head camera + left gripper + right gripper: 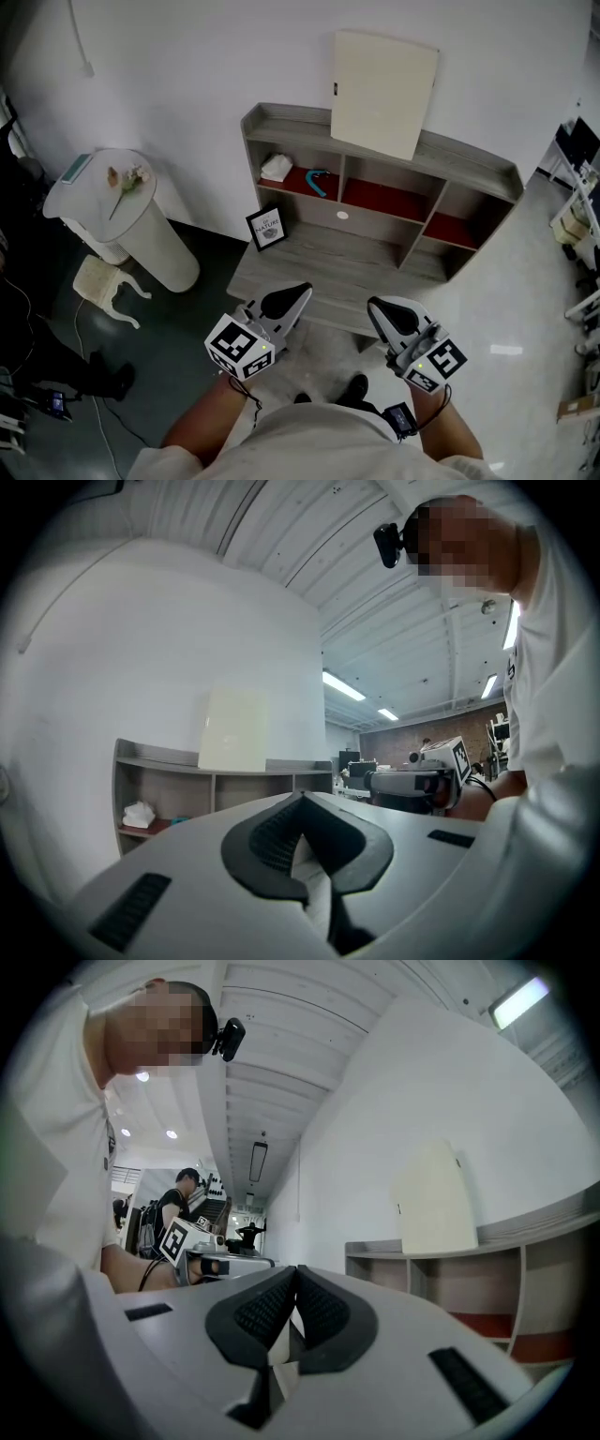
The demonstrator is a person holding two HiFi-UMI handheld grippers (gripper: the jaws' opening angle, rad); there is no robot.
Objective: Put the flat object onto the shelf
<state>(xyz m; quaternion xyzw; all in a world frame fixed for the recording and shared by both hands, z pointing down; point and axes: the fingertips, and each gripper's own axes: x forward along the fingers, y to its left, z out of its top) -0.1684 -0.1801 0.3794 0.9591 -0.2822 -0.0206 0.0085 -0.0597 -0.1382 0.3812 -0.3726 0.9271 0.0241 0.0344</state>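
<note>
Grey shelf (309, 258) against wall at 12 o'clock; cream flat object (382, 92) already on its top board, leaning on wall, long axis nearly upright; lies toward 12 to 1 o'clock from both tools, well apart; right gripper (375, 307) slightly nearer than left gripper (302, 291); both with jaws pressed together, nothing between.

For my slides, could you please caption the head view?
Cream panel leans atop the shelf; left gripper and right gripper hover shut.
</note>
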